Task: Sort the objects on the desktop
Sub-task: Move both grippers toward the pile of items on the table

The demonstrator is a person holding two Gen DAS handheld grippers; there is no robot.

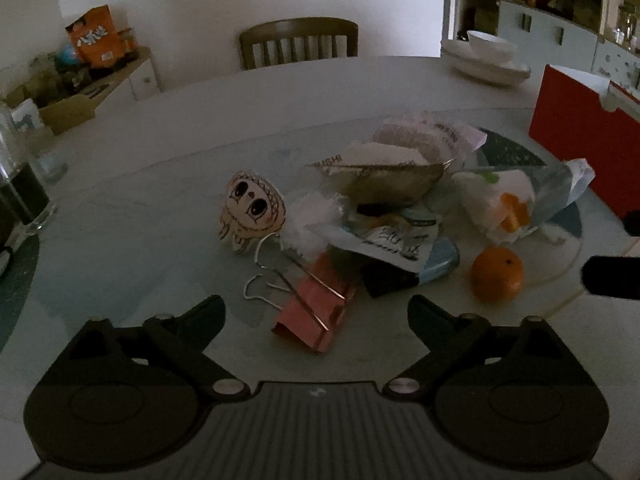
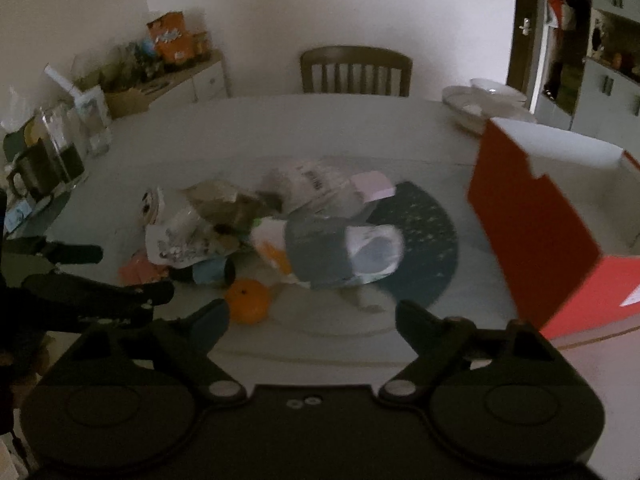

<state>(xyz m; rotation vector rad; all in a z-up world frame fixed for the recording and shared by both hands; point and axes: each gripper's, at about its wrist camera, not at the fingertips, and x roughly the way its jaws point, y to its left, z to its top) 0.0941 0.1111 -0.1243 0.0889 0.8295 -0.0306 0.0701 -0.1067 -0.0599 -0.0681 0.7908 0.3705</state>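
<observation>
Desktop clutter [image 1: 384, 216], crinkled wrappers, a glossy pink binder clip [image 1: 316, 312] and a round orange [image 1: 497, 275], lies mid-table; I see my left gripper [image 1: 316, 312] and right gripper [image 2: 312, 316] both spread, grasping nothing.

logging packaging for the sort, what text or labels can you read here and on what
"USHI": partial letters on the white card lying across the metal bowl.
Orange snack bag on the side cabinet: large logo, unreadable.
White sachet in the pile: dark print, too blurred.
Translucent wrapper behind the bowl: small print, illegible.
</observation>
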